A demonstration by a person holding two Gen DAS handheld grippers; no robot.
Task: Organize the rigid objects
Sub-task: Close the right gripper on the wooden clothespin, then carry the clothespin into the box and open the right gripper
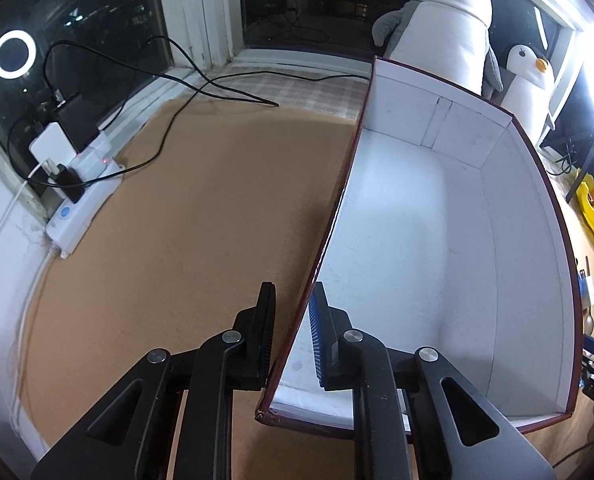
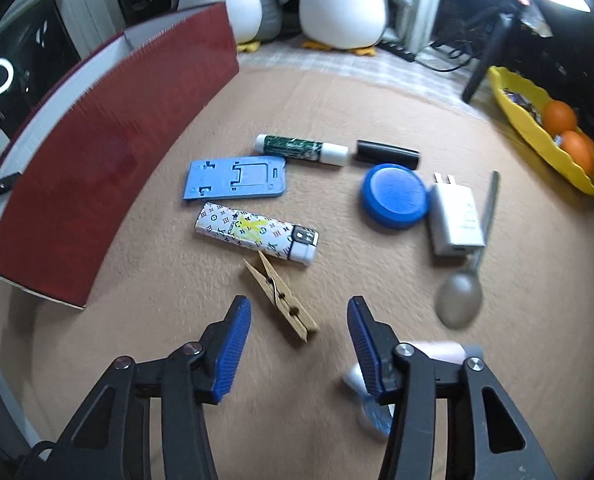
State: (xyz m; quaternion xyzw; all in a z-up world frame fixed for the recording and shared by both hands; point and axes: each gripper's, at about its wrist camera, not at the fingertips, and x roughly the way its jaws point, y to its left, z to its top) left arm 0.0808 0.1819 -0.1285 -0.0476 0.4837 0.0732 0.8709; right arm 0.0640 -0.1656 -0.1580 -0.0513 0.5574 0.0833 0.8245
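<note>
A dark red box with a white inside (image 1: 417,220) stands on the tan mat; it shows in the right wrist view (image 2: 109,152) at the left. My left gripper (image 1: 293,320) straddles the box's left wall near its front corner, one finger outside and one inside, closed on the wall. My right gripper (image 2: 299,320) is open just above a wooden clothespin (image 2: 281,298). Beyond lie a patterned lighter (image 2: 257,234), a blue phone stand (image 2: 237,178), a green glue stick (image 2: 301,149), a black tube (image 2: 387,154), a blue round lid (image 2: 395,196), a white charger (image 2: 455,216) and a spoon (image 2: 469,276).
A white power strip with plugs and cables (image 1: 81,188) lies along the window at left. Two plush penguins (image 2: 337,0) stand at the back. A yellow bowl of oranges (image 2: 549,128) sits at the right. A blurred pale object (image 2: 373,400) lies under my right finger.
</note>
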